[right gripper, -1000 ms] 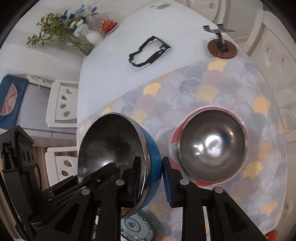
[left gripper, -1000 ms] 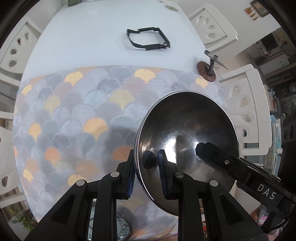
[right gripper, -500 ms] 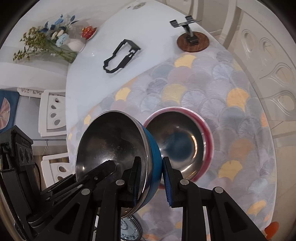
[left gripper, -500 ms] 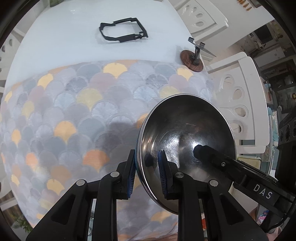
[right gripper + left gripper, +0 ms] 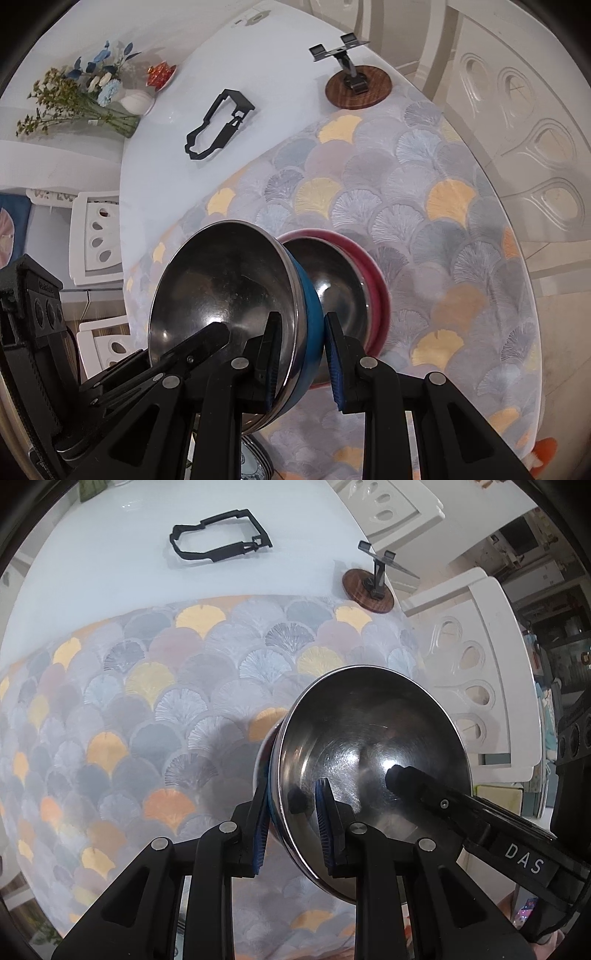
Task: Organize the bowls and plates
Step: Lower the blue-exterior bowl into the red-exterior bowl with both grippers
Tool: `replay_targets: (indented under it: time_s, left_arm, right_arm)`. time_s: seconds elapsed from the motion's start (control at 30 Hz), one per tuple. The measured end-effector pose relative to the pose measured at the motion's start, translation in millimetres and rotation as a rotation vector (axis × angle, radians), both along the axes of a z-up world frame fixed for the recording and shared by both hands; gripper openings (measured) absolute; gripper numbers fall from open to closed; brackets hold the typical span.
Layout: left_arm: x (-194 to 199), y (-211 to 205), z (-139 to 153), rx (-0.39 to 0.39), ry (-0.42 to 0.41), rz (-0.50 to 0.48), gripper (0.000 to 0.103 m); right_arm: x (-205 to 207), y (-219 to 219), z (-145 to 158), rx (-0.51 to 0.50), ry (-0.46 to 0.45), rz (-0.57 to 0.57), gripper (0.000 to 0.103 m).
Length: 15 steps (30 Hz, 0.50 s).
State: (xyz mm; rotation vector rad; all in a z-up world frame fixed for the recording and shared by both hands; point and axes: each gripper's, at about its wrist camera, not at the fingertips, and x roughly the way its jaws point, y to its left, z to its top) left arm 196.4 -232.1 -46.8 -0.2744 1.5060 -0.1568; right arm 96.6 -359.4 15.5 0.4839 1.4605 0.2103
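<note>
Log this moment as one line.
left claw: shut on blue bowl rim | right claw: shut on same rim | bowl: tilted, beside red bowl | step: nesting not yet done

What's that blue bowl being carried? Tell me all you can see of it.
The blue bowl is round, with a glossy blue outside and a shiny steel inside that mirrors the light. It is tilted, held above the patterned cloth. Both tongs pinch its rim: the right tongs and the left tongs, each with one finger inside and one outside. It hangs beside and partly over the red bowl.
</note>
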Motion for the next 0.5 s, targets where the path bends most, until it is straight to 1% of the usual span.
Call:
replay_targets:
  time_s: [0.3, 0.5]
  left_arm:
    - [1.2, -17.3, -4.5, 0.029, 0.006, -0.056, 0.020]
    - [0.9, -25.2, -6.0, 0.025, 0.006, -0.074, 0.020]
  right_arm:
    - [-8.7, -14.7, -8.3, 0.011, 0.003, -0.050, 0.023]
    - [-12.0, -23.8, -10.0, 0.008, 0.003, -0.076, 0.023]
